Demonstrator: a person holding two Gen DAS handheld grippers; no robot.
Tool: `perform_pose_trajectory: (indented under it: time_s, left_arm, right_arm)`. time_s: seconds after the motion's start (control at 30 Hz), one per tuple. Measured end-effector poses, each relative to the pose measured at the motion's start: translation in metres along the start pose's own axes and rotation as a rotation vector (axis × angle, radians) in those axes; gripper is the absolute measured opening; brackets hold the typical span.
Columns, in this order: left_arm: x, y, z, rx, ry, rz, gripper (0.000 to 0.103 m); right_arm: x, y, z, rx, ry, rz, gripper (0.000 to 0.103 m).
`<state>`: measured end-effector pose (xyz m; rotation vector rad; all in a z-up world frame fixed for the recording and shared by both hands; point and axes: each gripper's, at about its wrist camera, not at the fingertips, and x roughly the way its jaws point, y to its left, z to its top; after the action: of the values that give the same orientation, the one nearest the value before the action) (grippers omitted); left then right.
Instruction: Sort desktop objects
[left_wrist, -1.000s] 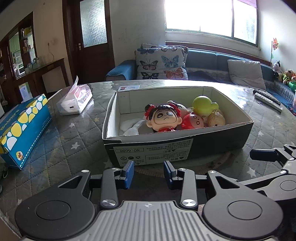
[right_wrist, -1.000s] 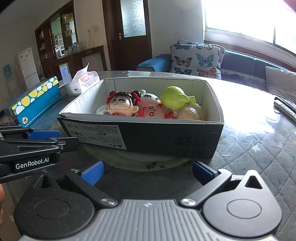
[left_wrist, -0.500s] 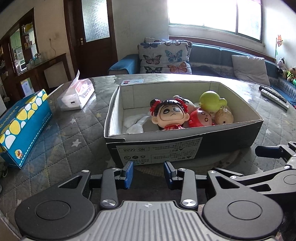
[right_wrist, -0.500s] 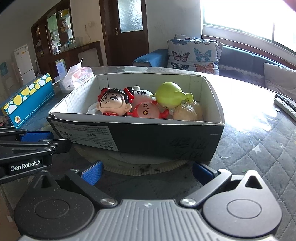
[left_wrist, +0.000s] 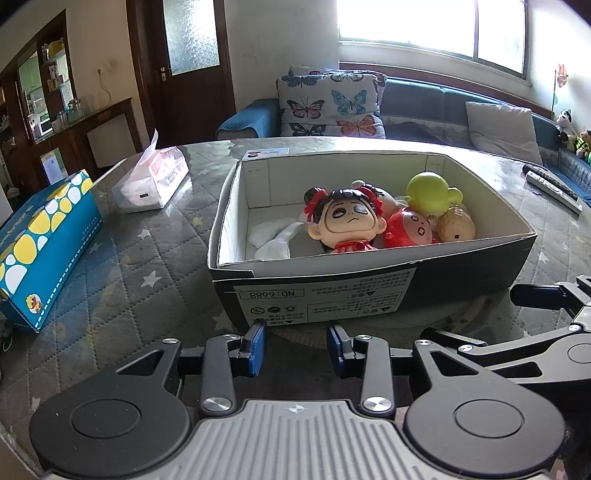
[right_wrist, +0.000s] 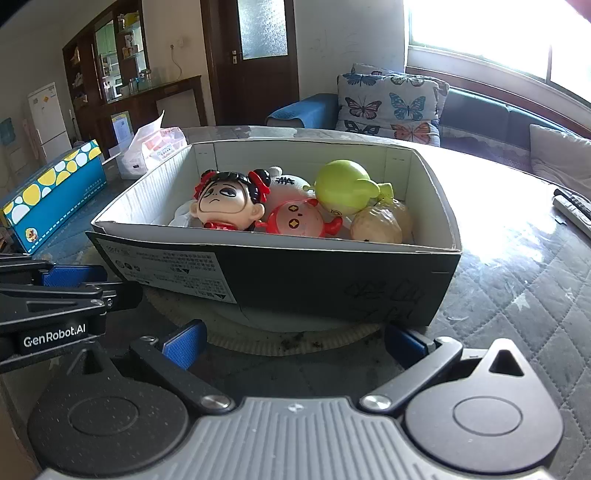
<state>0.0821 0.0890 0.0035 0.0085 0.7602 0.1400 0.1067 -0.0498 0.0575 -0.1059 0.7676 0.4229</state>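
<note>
A black cardboard box with a white inside stands on a round mat. In it lie a big-headed doll with red hair bows, a red round toy, a green toy, a tan walnut-like toy and white cloth. My left gripper is open and empty, just in front of the box. My right gripper is wide open and empty, also in front of the box.
A blue tissue box with yellow spots lies at the left. A soft tissue pack is behind it. Remote controls lie at the right. A sofa with a butterfly cushion stands beyond the quilted table.
Both grippers have risen and tilted down a little, so more of the box's inside shows. Both stay open and empty.
</note>
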Motion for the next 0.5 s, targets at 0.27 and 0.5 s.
perform_pose_trajectory:
  time_s: [0.27,0.5]
  left_arm:
    - [0.0051,-0.0005,0.0016,0.004,0.011,0.003,0.037]
    - [0.0084,-0.0033,0.0047,0.01,0.014,0.007,0.037]
  right_arm:
    - [0.0044,-0.0008,0.0014,0.002,0.006,-0.001,0.103]
    - [0.0094,-0.004,0.0039,0.013,0.009,0.0,0.103]
